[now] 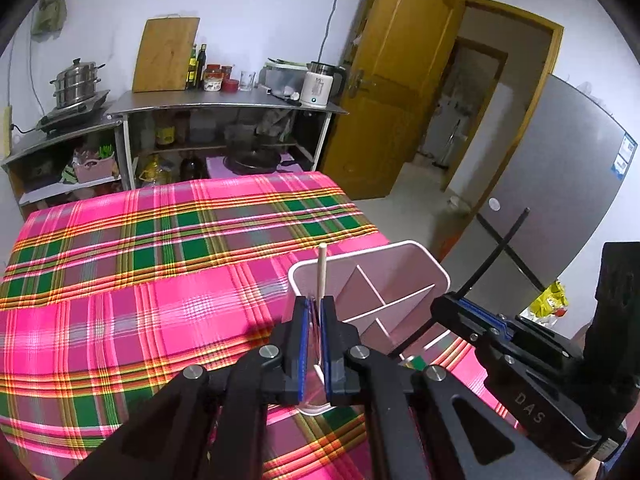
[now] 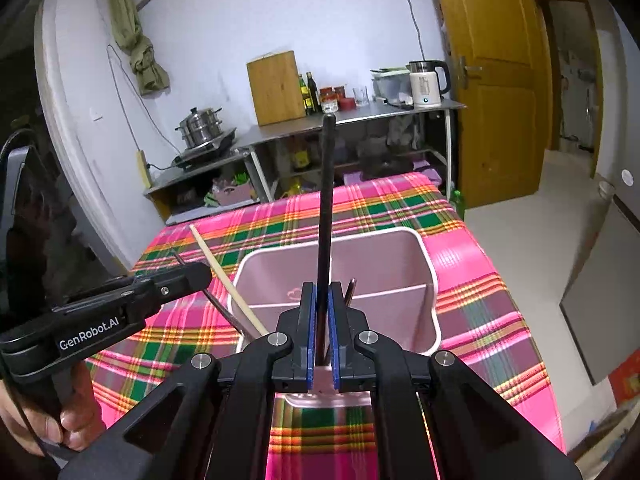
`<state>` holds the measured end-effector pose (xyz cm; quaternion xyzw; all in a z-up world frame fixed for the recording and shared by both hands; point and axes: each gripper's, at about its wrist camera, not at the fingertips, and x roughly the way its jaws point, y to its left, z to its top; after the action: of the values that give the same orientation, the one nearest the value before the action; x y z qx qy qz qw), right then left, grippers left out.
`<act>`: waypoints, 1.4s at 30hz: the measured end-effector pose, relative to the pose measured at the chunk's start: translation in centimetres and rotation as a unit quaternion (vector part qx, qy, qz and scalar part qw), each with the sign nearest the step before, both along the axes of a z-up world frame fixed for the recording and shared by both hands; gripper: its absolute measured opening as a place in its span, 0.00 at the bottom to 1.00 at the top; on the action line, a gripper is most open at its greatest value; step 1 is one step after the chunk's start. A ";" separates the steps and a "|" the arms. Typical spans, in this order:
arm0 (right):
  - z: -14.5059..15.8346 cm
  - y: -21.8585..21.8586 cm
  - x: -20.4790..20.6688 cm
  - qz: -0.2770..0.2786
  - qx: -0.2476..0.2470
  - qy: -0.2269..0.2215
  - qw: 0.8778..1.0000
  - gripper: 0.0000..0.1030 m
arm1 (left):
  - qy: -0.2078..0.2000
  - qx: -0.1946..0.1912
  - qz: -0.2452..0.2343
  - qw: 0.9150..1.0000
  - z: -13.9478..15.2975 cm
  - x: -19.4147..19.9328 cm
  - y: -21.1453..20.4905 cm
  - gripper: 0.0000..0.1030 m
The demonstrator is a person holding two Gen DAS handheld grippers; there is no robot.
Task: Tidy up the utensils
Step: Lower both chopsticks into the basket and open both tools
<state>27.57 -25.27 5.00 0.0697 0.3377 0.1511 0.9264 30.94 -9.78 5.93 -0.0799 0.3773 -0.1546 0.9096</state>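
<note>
Pink caddy (image 2: 404,264) below: my left gripper (image 1: 316,320) clamps a wooden chopstick (image 1: 322,272), right gripper (image 2: 322,320) a black utensil (image 2: 326,200); next, release both inside.

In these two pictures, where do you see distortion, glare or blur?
Left wrist view: fisheye bends the door frame and table edge, corners are black, and the left gripper casts a dark shadow on the plaid tablecloth. Right wrist view: same bending; glare on the tablecloth's right edge; the pink organizer is sharp, the floor at far right smeared.
</note>
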 end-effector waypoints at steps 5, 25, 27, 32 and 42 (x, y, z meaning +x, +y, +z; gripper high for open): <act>0.0 -0.3 -0.4 -0.008 -0.001 -0.001 1.000 0.12 | 0.001 -0.001 0.003 1.000 0.0 -0.3 0.4 0.05; 1.7 -0.9 -5.1 -0.015 0.003 -0.031 0.999 0.20 | -0.071 0.031 0.026 0.997 4.0 -6.6 1.4 0.05; 1.8 -0.7 -5.8 -0.013 0.004 -0.033 0.999 0.20 | -0.072 0.023 0.024 0.997 4.2 -7.5 1.9 0.05; 1.9 -0.3 -7.7 -0.002 0.001 -0.038 0.999 0.23 | -0.075 0.012 0.028 0.997 3.7 -9.6 3.5 0.07; 1.5 1.3 -11.2 0.028 0.001 -0.035 0.999 0.23 | -0.054 -0.013 0.053 0.997 0.5 -14.4 8.3 0.08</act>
<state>16.33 -23.98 6.54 0.0561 0.3064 0.1795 0.9331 16.58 -1.52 6.40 -0.1027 0.3205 -0.1153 0.9346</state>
